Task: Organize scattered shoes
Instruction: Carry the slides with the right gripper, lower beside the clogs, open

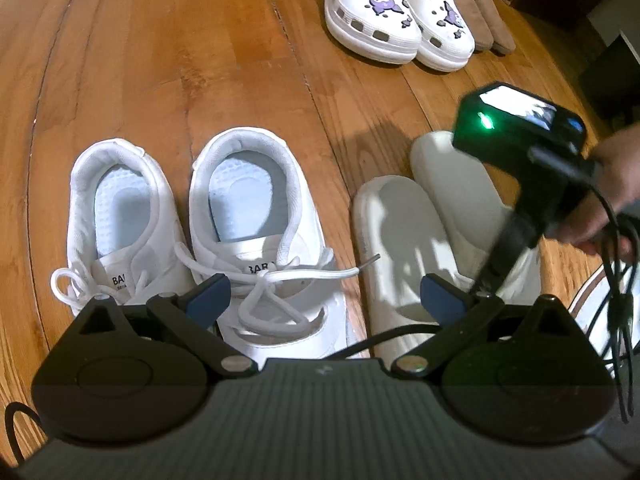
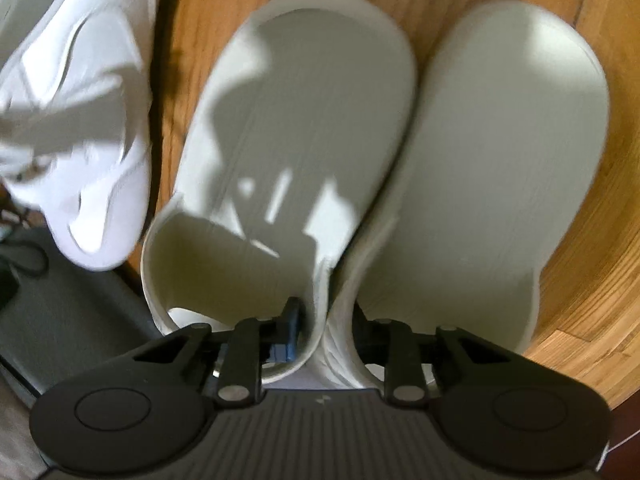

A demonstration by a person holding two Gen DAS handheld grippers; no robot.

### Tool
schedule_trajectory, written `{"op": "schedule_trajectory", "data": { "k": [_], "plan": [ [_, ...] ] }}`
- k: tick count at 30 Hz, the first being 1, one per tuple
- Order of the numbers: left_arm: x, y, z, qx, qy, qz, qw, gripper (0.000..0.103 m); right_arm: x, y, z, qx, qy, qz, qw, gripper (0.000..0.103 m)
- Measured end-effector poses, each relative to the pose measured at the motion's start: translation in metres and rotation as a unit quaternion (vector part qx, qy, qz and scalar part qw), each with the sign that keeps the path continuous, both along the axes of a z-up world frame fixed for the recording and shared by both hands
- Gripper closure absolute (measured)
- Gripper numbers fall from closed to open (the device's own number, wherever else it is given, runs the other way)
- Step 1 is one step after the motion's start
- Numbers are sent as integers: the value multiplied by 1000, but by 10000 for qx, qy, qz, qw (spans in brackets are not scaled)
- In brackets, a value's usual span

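Note:
Two white lace-up sneakers [image 1: 248,216] stand side by side on the wood floor, heels away from me. My left gripper [image 1: 326,300] is open and empty, hovering over the right sneaker's laces. Right of them lie two cream slippers [image 1: 404,236]. In the right wrist view my right gripper [image 2: 326,328] is shut on the touching inner walls of both slippers [image 2: 320,128], one finger [image 2: 290,336] inside the left slipper, the other inside the right one. The right gripper's body [image 1: 520,128] also shows in the left wrist view.
A pair of white clogs with purple charms [image 1: 384,20] and tan slippers [image 1: 484,16] are lined up at the far side. A white sneaker [image 2: 76,112] lies left of the slippers. Dark furniture [image 1: 612,72] stands at far right. A grey mat [image 2: 60,312] is at lower left.

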State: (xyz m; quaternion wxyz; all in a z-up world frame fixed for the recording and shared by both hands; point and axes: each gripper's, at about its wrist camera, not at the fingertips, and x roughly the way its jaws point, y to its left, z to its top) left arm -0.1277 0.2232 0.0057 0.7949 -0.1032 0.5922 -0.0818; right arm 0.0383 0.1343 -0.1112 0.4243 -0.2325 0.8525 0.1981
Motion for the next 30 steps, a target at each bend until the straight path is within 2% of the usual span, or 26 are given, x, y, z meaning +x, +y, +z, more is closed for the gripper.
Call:
{"op": "schedule_trajectory", "data": {
  "k": [4, 11, 18, 22, 27, 30],
  "plan": [
    [2, 10, 2, -117, -26, 237, 9996, 0, -3, -3, 10, 168, -12, -2, 9999, 81],
    [3, 29, -1, -98, 20, 744, 9972, 0, 5, -5, 34, 452, -197, -29, 9988, 83],
    [-7, 65, 11, -407, -364, 1666, 9845, 0, 20, -14, 56, 612, -476, -199, 9968, 83],
    [-10, 65, 20, -222, -671, 1562, 9852, 0, 49, -12, 90, 893, -872, -275, 9918, 83],
    [-6, 62, 27, -491, -1008, 1562, 9813, 0, 90, 1, 125, 935, -1460, -200, 9847, 83],
    [-6, 61, 27, -500, -1144, 1602, 9791, 0, 116, 19, 141, 1264, -1594, -356, 9784, 83]
  ]
}}
